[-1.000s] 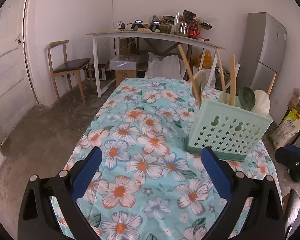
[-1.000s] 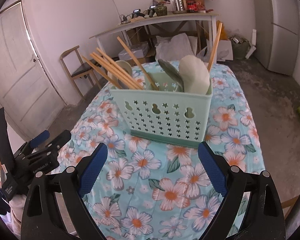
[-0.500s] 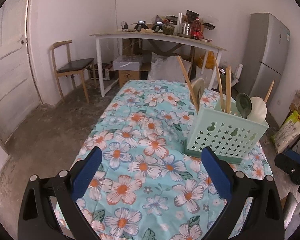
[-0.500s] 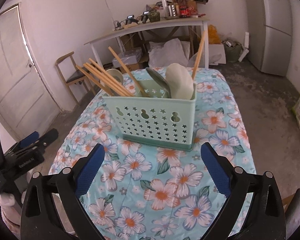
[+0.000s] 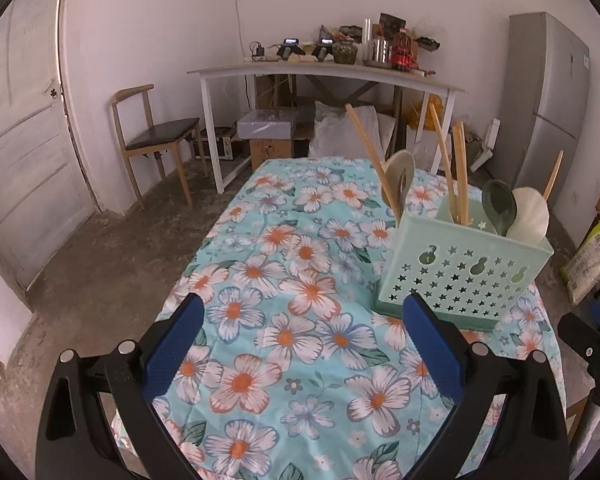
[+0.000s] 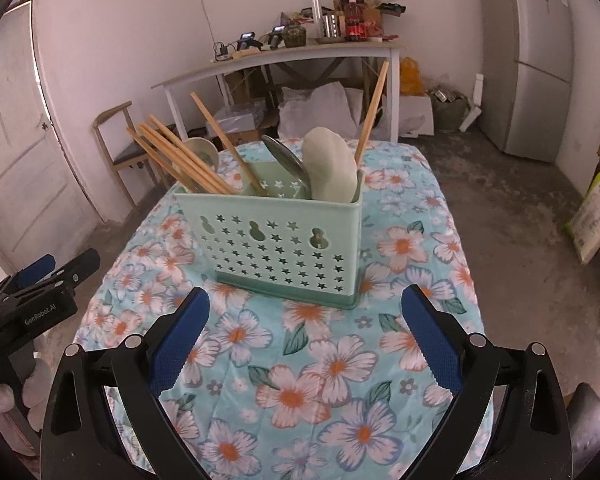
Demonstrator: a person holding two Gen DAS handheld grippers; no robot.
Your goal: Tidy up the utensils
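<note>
A mint-green perforated utensil holder [image 6: 288, 248] stands upright on the floral tablecloth [image 6: 320, 364]. It holds several wooden chopsticks [image 6: 180, 156], a white spoon [image 6: 330, 170], a dark green spoon [image 6: 286, 158] and a pale spoon at its left end [image 6: 200, 152]. It also shows in the left wrist view [image 5: 464, 276], at the right. My right gripper [image 6: 305, 340] is open and empty, just short of the holder. My left gripper [image 5: 304, 348] is open and empty over the cloth, left of the holder.
A wooden chair [image 5: 152, 140] and a white door [image 5: 24, 152] stand at the left. A cluttered white desk [image 5: 328, 72] is against the back wall, a grey fridge [image 5: 544, 108] at the right. The left gripper shows at the right view's left edge [image 6: 36, 292].
Both grippers have pulled back and away from the holder, which now looks smaller and farther off. Both stay open and empty. The holder has not moved.
</note>
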